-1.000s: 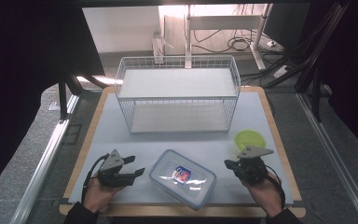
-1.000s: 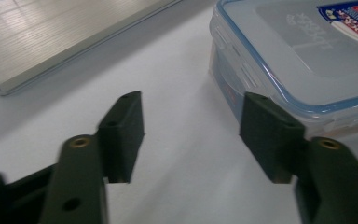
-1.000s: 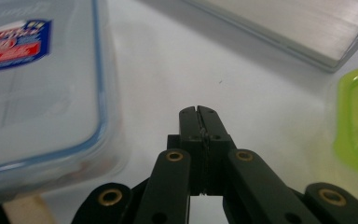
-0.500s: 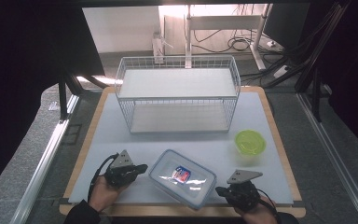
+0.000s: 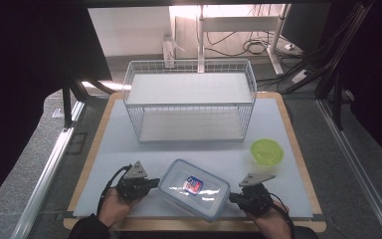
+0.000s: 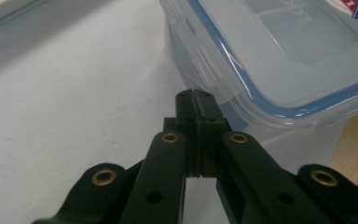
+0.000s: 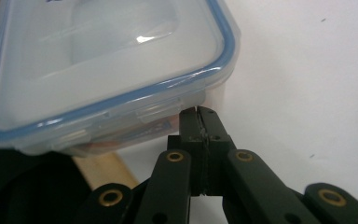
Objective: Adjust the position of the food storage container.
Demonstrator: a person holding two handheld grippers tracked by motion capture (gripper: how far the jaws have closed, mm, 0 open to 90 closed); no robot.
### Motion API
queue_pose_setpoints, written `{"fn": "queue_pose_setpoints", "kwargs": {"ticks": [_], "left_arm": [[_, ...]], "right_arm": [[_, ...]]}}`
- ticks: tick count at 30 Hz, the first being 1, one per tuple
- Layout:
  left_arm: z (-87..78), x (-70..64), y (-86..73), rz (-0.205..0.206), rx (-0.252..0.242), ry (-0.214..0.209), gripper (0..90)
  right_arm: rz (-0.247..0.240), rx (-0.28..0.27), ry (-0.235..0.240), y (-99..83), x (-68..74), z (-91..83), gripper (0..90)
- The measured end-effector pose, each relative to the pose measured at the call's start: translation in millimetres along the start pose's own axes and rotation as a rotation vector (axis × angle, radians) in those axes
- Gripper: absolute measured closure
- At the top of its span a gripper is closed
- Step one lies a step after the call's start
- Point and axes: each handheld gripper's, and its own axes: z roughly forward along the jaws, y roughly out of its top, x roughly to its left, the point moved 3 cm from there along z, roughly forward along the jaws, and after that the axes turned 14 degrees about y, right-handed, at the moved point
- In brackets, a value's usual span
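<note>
Both claws have their jaws pressed together with nothing between them. The left claw (image 6: 196,100) sits with its tip right against the side latch of the clear lidded box (image 5: 194,188), just under the fold of the clip. The right claw (image 7: 199,116) is at the opposite end of the box, its tip close below the latch flap there; whether it quite touches I cannot tell. From above, the left claw (image 5: 146,183) and the right claw (image 5: 236,197) flank the box, which lies slightly askew near the front edge of the bench (image 5: 129,149), one corner reaching out towards the wooden rim.

The step looks like unclipping the lid. To do it well, I think each closed tip wants to slip under the lower lip of its flap and lever outward and up, not push inward, since the box is light and could slide off the front. Working both ends at once would steady it. A wire rack (image 5: 189,102) stands behind and a green bowl (image 5: 267,151) sits off to the right, both well apart.
</note>
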Motion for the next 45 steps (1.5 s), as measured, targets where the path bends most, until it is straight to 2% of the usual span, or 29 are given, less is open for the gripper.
{"fn": "queue_pose_setpoints", "kwargs": {"ticks": [3, 10, 19, 22, 23, 26, 28, 29, 31, 32, 34, 36, 38, 39, 41, 42, 43, 44, 45], "left_arm": [[0.4, -3.0, -0.1, 0.007, 0.01, 0.011, 90.0], [0.2, -1.5, 0.4, -0.032, 0.017, 0.034, 90.0], [3.0, 3.0, 4.3, -0.054, 0.023, 0.072, 90.0], [5.5, 3.7, 7.5, -0.059, 0.023, 0.097, 90.0], [6.1, 3.7, 8.2, -0.059, 0.022, 0.102, 90.0], [7.3, 5.3, 8.8, -0.078, 0.015, 0.093, 90.0], [4.9, 6.9, 8.9, -0.077, 0.003, 0.095, 89.6], [4.9, 6.9, 8.9, -0.077, 0.003, 0.095, 87.2], [-0.3, 11.1, 7.7, -0.072, -0.015, 0.13, 80.2], [-0.3, 11.1, 7.7, -0.072, -0.015, 0.13, 76.8], [-3.8, 17.9, 4.1, -0.069, -0.017, 0.166, 70.0], [-5.1, 20.6, 2.8, -0.069, -0.017, 0.174, 66.8], [-7.4, 23.9, 1.2, -0.073, -0.022, 0.184, 55.6], [-9.0, 25.4, 0.4, -0.076, -0.028, 0.186, 55.6], [-12.2, 28.3, -0.9, -0.079, -0.044, 0.183, 42.9], [-13.3, 29.3, -1.3, -0.085, -0.052, 0.18, 42.9], [-14.2, 30.3, -2.0, -0.085, -0.056, 0.171, 35.1], [-14.7, 30.6, -2.7, -0.085, -0.066, 0.166, 35.1], [-14.6, 30.9, -3.4, -0.077, -0.07, 0.162, 29.2]], "right_arm": [[0.004, -0.002, -0.02, 6.0, -6.8, 1.9, 90.0], [0.016, 0.001, -0.049, 23.7, -25.8, 13.0, 90.0], [0.008, 0.009, -0.094, 47.2, -45.4, 27.2, 90.0], [0.006, 0.011, -0.108, 54.8, -52.4, 31.6, 90.0], [-0.003, 0.015, -0.125, 59.1, -56.6, 34.0, 90.0], [-0.009, 0.021, -0.12, 61.1, -59.2, 34.3, 90.0], [-0.03, 0.021, -0.12, 60.0, -58.6, 32.1, 90.0], [-0.039, 0.019, -0.123, 59.5, -57.5, 29.9, 88.8], [-0.061, 0.015, -0.134, 58.6, -56.1, 23.9, 81.9], [-0.061, 0.009, -0.137, 57.9, -56.1, 20.7, 77.7], [-0.06, 0.002, -0.134, 56.1, -56.8, 15.7, 70.4], [-0.062, 0.006, -0.127, 55.1, -57.2, 14.1, 67.7], [-0.07, 0.008, -0.123, 52.4, -56.9, 9.1, 60.7], [-0.07, 0.008, -0.123, 52.4, -56.9, 9.1, 60.7], [-0.081, -0.007, -0.13, 51.3, -55.0, 2.8, 53.1], [-0.081, -0.007, -0.13, 51.3, -55.0, 2.8, 53.1], [-0.081, -0.022, -0.135, 50.5, -53.5, -1.7, 47.5], [-0.081, -0.022, -0.135, 50.5, -53.5, -1.7, 47.5], [-0.089, -0.033, -0.136, 50.1, -52.9, -3.7, 44.5]]}}
